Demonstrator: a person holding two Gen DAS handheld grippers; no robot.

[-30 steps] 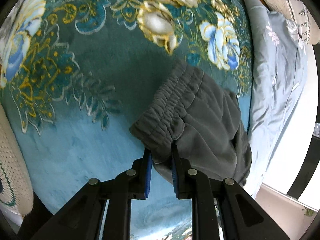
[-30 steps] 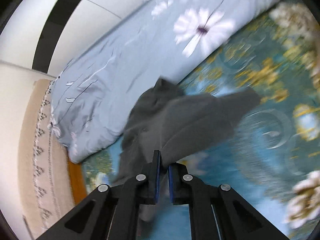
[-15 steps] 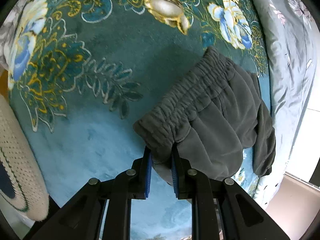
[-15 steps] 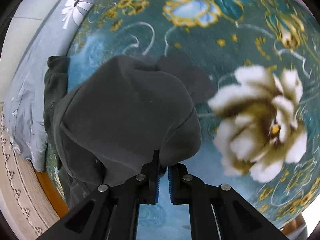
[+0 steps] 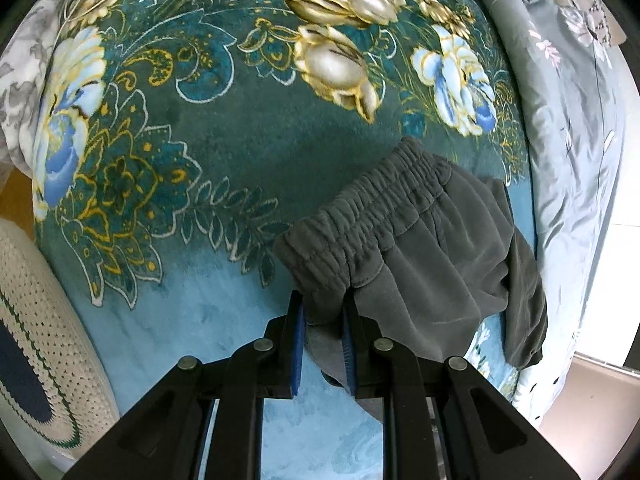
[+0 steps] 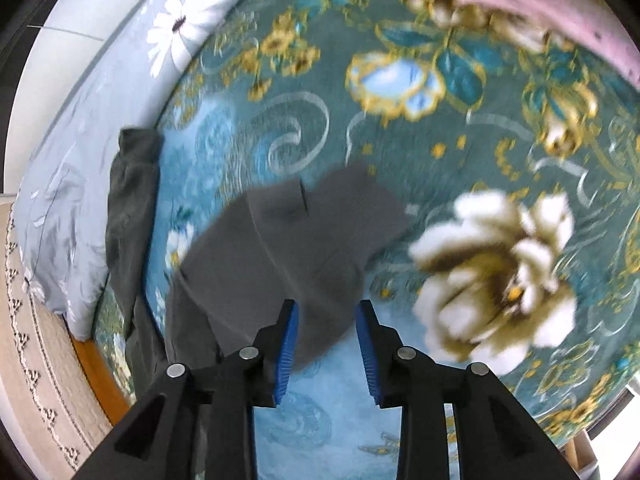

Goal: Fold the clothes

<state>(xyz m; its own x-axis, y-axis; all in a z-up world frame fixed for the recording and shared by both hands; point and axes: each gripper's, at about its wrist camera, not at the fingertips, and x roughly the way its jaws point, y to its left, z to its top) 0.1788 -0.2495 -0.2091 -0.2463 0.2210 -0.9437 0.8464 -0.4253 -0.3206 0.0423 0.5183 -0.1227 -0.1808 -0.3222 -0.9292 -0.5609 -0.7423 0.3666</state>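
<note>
Here I am partway through a fold of the dark grey soft-fleece trousers with the gathered elastic waistband (image 5: 404,248), which lie on the teal plush blanket patterned with gold and blue flowers (image 5: 192,152). I place everything by that blanket: the trousers sit toward its edge nearest the pale grey-blue floral quilt (image 5: 572,152), with one darker end of them trailing along the seam between blanket and quilt. My left gripper (image 5: 323,344) is clenched on the waistband end, a bunch of the grey cloth pinched between its blue pads. My right gripper (image 6: 326,340) is letting go: its jaws are opening, and the folded-over edge of the trousers (image 6: 280,248) lies in the gap between the pads, which no longer press on it. That view is blurred, so I cannot make out the creases finely. I judge the step in hand to be laying one end of the trousers over onto the rest, with the right side now dropping its part onto the blanket. Next, I think, the right gripper must draw clear without dragging the loose layer, and the left must either set the waistband down flat or hold it taut while I look for a fresh hold on the trailing end by the quilt.
</note>
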